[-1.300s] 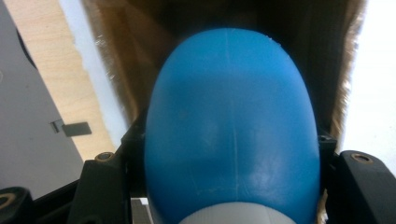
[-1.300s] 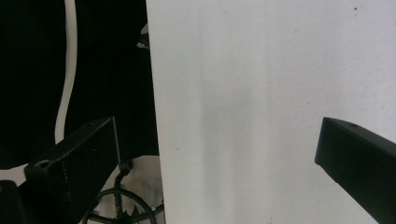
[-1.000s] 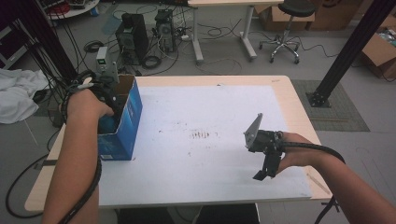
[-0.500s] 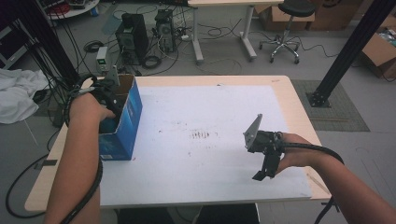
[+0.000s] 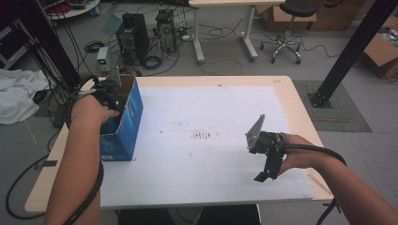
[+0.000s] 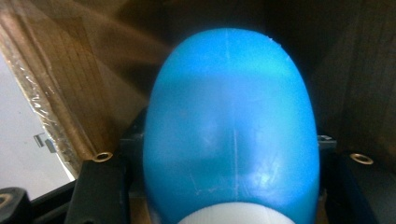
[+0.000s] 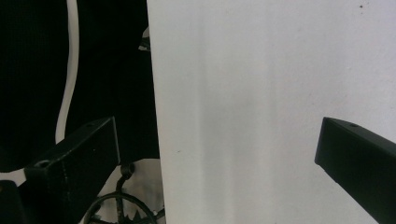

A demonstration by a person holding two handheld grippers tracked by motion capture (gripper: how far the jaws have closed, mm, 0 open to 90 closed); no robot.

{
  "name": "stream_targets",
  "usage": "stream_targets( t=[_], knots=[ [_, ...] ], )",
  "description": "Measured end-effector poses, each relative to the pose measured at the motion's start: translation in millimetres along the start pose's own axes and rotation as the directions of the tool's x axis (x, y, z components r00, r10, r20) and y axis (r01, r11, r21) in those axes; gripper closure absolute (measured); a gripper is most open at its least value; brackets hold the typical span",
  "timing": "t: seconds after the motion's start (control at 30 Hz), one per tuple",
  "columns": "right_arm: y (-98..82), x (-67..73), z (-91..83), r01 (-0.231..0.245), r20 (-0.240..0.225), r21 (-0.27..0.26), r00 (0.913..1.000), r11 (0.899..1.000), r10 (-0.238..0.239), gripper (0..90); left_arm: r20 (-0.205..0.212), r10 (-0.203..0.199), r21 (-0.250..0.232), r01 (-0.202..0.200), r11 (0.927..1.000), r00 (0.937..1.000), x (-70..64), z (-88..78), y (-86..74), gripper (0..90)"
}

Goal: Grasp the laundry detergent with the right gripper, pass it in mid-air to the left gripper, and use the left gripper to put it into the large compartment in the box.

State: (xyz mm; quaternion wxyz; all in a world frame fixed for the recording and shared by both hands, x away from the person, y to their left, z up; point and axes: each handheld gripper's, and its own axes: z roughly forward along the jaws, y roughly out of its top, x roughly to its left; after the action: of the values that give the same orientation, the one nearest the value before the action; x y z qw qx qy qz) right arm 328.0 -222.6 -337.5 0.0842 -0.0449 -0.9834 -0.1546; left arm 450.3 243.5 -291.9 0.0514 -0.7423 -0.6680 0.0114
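We see a smooth, glossy blue plastic egg (image 6: 231, 135) inside a brown cardboard box (image 5: 123, 123) with glossy blue printed sides, on a matt white, scuffed worktop (image 5: 206, 117).

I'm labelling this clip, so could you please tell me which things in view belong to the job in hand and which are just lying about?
In the job:
- left gripper, shut on the blue egg-shaped object
- blue box it reaches into
- right gripper, open over the table

Lying about:
- computer towers on the floor
- office chair
- white cloth
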Motion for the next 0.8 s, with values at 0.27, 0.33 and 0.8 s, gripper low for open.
stream_targets(
  t=[0.27,0.33,0.8],
  knots=[
    [-1.5,0.2,1.0,-0.001,0.001,0.001,1.0,1.0,0.001,0.0,0.012,0.009,-0.003,-0.009,1.0,0.9999,1.0,-3.4,-3.6,30.5],
    [-0.6,0.3,1.3,0.001,0.001,0.001,1.0,1.0,-0.001,0.0,0.017,0.011,-0.007,-0.011,0.9999,0.9998,1.1,-4.6,-4.6,30.5],
    [2.4,0.8,2.0,0.012,-0.001,-0.008,0.9999,1.0,-0.012,0.0,0.035,0.026,-0.041,-0.024,0.9989,0.999,-0.9,-31.1,-12.0,26.9]
  ],
)
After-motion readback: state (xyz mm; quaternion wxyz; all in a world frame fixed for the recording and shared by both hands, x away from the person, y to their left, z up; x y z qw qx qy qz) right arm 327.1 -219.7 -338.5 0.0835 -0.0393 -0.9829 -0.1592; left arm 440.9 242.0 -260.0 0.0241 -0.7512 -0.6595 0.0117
